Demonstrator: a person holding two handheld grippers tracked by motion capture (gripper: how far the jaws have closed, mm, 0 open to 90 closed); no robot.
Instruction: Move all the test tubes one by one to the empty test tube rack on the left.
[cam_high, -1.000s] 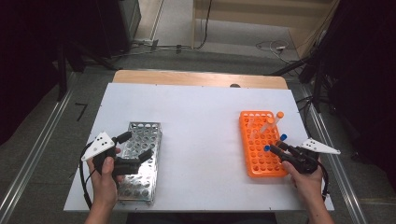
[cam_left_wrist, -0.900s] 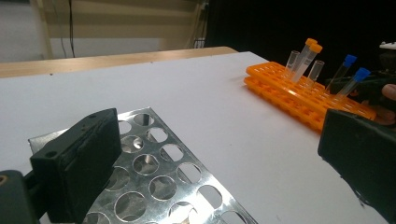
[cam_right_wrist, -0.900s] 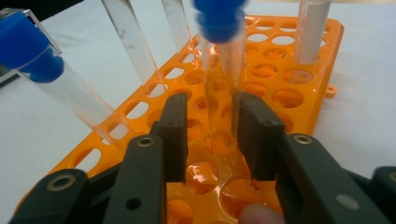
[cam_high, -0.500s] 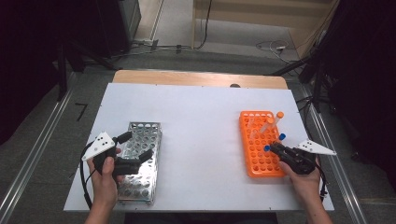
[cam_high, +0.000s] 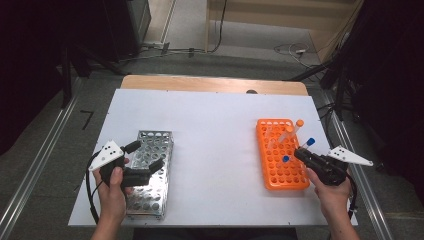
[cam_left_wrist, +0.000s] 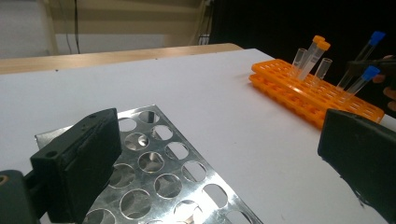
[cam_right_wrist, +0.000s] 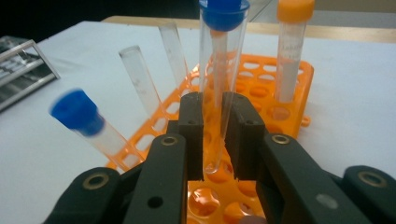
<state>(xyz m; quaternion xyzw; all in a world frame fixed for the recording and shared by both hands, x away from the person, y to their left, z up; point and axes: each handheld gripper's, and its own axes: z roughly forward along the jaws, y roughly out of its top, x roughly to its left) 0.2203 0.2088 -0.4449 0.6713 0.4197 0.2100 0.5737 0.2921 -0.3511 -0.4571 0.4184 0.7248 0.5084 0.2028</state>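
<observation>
My right gripper (cam_right_wrist: 215, 100) is shut on a clear tube with a blue cap (cam_right_wrist: 223, 10), gripped low on its body and held tilted, its tip just above the orange rack (cam_right_wrist: 261, 79). In the high view this gripper (cam_high: 299, 152) is at the right edge of the orange rack (cam_high: 272, 172). The rack holds another blue-capped tube (cam_right_wrist: 78, 114), an orange-capped tube (cam_right_wrist: 294, 28) and two uncapped tubes (cam_right_wrist: 137, 74). My left gripper (cam_high: 146, 156) is open over the metal rack (cam_high: 150, 195), with nothing between its jaws (cam_left_wrist: 219, 172).
The white table (cam_high: 215, 130) stretches between the two racks, with a wooden edge (cam_high: 210, 84) at the back. The metal rack's holes (cam_left_wrist: 163, 177) hold no tubes. Floor rails and cables lie beyond the table.
My right gripper has risen a little with the blue-capped tube, whose cap now stands slightly higher over the orange rack. The left hand has stayed put.
</observation>
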